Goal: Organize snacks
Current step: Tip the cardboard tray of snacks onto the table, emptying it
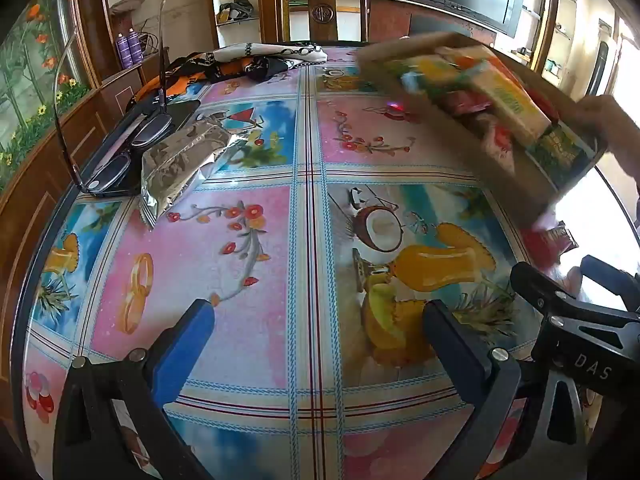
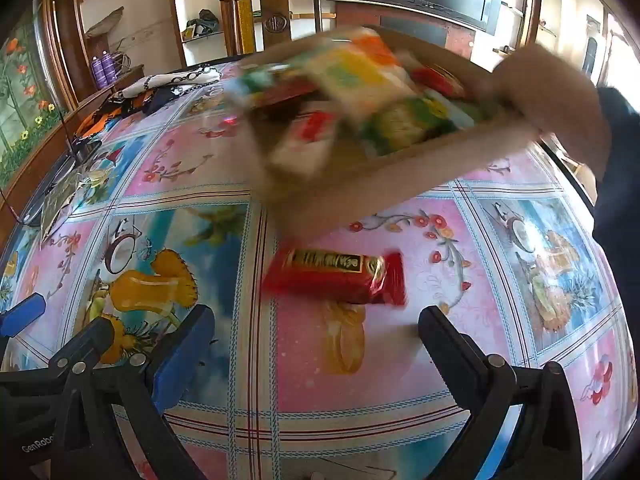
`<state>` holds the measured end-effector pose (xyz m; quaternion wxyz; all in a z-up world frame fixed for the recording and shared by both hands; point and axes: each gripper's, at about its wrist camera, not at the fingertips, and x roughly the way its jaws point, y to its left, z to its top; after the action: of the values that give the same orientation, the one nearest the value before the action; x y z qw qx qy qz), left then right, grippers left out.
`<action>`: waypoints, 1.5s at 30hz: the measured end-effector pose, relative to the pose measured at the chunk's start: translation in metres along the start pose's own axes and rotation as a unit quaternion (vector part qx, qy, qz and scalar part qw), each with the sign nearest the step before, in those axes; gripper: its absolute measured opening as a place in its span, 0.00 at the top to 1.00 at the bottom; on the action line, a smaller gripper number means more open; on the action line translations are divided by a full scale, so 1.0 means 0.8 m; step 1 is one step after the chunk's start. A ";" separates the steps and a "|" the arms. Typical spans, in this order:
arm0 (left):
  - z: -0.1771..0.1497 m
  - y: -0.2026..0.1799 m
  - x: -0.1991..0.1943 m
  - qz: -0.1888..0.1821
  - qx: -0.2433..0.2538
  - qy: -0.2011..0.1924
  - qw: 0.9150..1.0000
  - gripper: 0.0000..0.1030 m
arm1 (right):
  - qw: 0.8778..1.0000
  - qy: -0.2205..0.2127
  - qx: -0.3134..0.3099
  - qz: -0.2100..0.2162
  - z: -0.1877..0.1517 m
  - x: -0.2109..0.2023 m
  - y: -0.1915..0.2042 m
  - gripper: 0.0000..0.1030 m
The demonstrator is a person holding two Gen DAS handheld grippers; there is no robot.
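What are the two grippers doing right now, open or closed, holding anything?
Left gripper: open, holding nothing.
Right gripper: open, holding nothing; the red packet lies just ahead of it.

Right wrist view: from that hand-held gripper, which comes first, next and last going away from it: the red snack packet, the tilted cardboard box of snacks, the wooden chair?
From the right hand-held gripper:
1. Red packet, lying on the tablecloth just ahead of the open jaws.
2. Cardboard box, blurred, tilted above the table's middle, a hand on its right end.
3. Wooden chair, behind the table's far edge.
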<state>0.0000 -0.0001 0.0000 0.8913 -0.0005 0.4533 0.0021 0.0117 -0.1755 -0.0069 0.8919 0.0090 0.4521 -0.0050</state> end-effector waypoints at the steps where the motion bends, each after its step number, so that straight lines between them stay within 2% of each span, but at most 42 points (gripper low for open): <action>1: 0.000 0.000 0.000 -0.001 -0.001 0.001 1.000 0.00 | 1.000 0.000 0.001 0.001 0.000 0.000 0.000 0.00; 45: 0.001 0.003 0.001 0.000 -0.001 0.001 1.000 0.00 | 1.000 0.001 0.000 -0.001 0.000 0.000 -0.001 0.00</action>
<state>0.0006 0.0019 -0.0001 0.8909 -0.0019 0.4541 0.0024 0.0117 -0.1764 -0.0069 0.8916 0.0083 0.4527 -0.0054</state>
